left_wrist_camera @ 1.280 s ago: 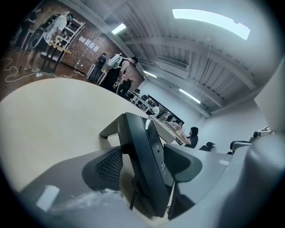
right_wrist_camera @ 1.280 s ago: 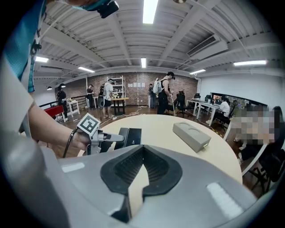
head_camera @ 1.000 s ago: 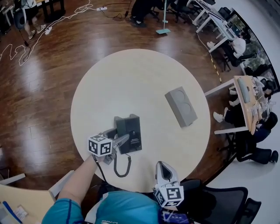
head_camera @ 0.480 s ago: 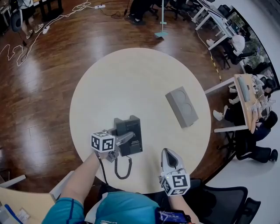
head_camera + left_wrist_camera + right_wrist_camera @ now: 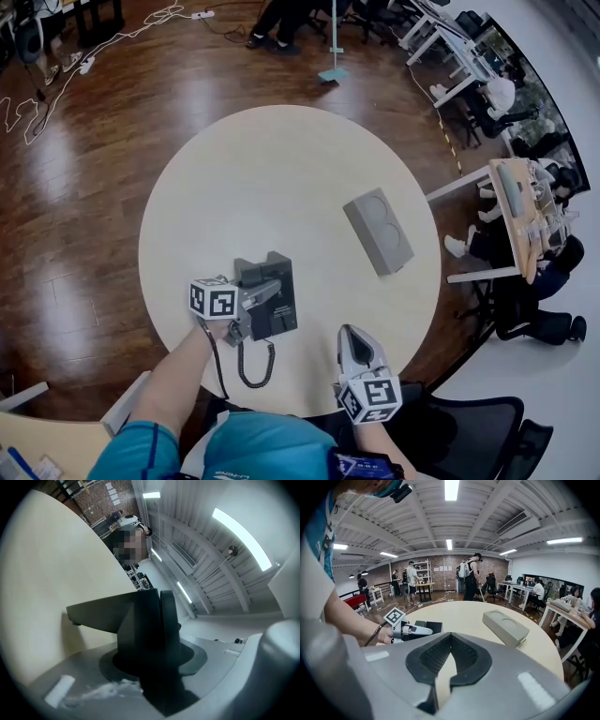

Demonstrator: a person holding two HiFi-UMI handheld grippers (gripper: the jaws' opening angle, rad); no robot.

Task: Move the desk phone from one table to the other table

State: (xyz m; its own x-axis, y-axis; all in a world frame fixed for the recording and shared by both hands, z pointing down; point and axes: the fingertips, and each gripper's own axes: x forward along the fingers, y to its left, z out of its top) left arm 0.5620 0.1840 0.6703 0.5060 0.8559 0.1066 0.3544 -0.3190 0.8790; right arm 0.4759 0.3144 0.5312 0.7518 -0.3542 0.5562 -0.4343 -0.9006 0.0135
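The left gripper, reaching in over the near-left edge of the round cream desk, has just been closing its fingers, which now pinch the left side of the dark grey desk phone sitting near the desk's front edge, its black coiled cord trailing toward the person. I judge the grasp made and the lift next; the phone has not yet left this desk. At right, the right gripper hovers with fingers together on nothing.
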